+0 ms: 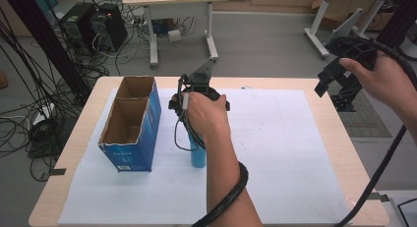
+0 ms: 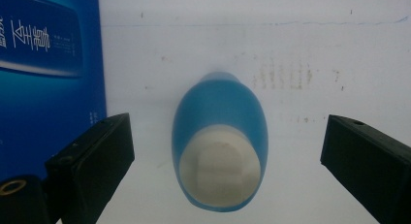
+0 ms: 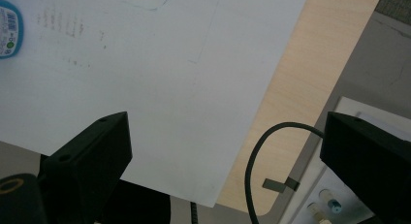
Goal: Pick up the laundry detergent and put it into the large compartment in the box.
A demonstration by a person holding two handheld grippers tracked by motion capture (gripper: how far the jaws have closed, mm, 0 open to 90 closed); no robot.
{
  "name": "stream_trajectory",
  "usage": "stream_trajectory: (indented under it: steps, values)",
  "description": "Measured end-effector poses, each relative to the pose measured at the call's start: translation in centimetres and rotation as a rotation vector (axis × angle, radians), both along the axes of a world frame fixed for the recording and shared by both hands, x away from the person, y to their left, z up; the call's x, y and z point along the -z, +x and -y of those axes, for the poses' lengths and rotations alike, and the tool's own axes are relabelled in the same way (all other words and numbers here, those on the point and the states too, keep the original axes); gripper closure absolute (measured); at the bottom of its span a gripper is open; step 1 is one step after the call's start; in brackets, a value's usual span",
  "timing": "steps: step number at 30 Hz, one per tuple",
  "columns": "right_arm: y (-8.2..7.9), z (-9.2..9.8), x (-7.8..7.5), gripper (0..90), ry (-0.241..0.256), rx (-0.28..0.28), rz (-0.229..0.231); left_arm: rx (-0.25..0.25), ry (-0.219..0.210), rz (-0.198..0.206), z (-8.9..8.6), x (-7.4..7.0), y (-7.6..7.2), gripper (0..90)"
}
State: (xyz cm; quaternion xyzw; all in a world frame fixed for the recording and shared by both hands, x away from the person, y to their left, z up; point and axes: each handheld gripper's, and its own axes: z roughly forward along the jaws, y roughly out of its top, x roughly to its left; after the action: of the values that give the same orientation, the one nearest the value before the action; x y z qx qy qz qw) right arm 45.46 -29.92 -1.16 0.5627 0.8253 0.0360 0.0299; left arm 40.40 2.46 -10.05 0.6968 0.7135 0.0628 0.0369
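A: Forearm and cable are coming in nearest, the left gripper (image 1: 199,97) hanging above the blue bottle (image 1: 198,156), which is standing upright on the white sheet (image 1: 275,153).

B: Jaws are standing wide apart either side of it, touching nothing. White cap (image 2: 219,173) is facing up between them.

A: Blue box (image 1: 132,124) is sitting just beside the bottle, top open.

B: Risk, I judge: the jaw on the box side is running close to that wall and could snag it coming down, or a lopsided close could tip the bottle.

A: Right gripper (image 1: 339,72) is hovering farther off past the table edge (image 1: 339,124), jaws spread, holding nothing.
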Motion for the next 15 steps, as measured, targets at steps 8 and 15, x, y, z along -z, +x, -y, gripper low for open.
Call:
stream_trajectory:
  steps: [8, 15]
  values:
    - [-0.1, 0.1, 0.0, 4.3, 0.004, -0.002, -0.001, 0.0, 0.003, -0.003, -0.1, 0.7, 0.0, 5.7]
    - [-0.1, -0.1, 0.1, 4.3, 0.0, -0.004, 0.0, -0.007, 0.002, -0.009, -0.3, 1.5, 0.0, 5.8]
